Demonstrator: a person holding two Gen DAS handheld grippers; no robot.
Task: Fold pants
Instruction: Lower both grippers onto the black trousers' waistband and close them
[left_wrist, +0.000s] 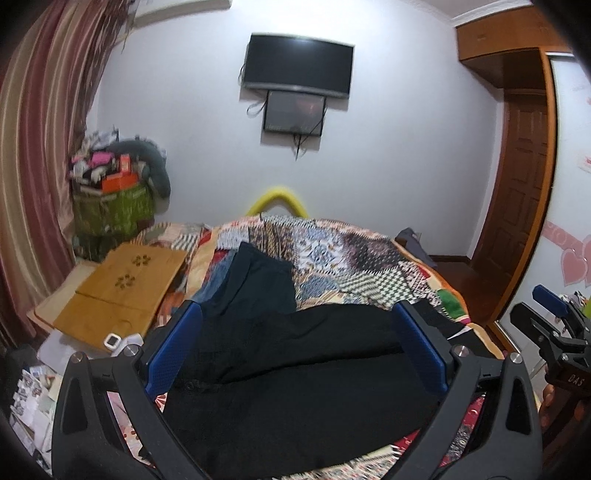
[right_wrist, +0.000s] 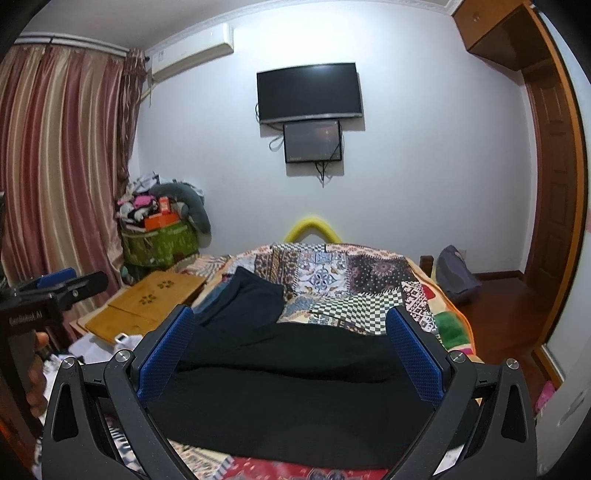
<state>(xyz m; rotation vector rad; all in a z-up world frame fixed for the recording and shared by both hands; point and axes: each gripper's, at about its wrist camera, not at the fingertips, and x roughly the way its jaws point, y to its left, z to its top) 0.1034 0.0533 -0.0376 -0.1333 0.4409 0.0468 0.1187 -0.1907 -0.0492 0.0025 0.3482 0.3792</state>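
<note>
Black pants (left_wrist: 295, 376) lie spread across the near end of the bed, also in the right wrist view (right_wrist: 288, 384). A second dark garment (left_wrist: 255, 288) lies beyond them toward the left, also in the right wrist view (right_wrist: 243, 299). My left gripper (left_wrist: 295, 350) is open above the pants, its blue pads wide apart and empty. My right gripper (right_wrist: 291, 350) is open and empty above the pants too. The right gripper shows at the right edge of the left wrist view (left_wrist: 554, 325); the left gripper shows at the left edge of the right wrist view (right_wrist: 55, 291).
A patchwork quilt (left_wrist: 351, 258) covers the bed. A wooden folding board (left_wrist: 118, 291) lies left of the bed. A green box piled with clutter (left_wrist: 110, 206) stands by the curtain. A TV (left_wrist: 299, 66) hangs on the far wall. A wooden door (left_wrist: 517, 192) is at the right.
</note>
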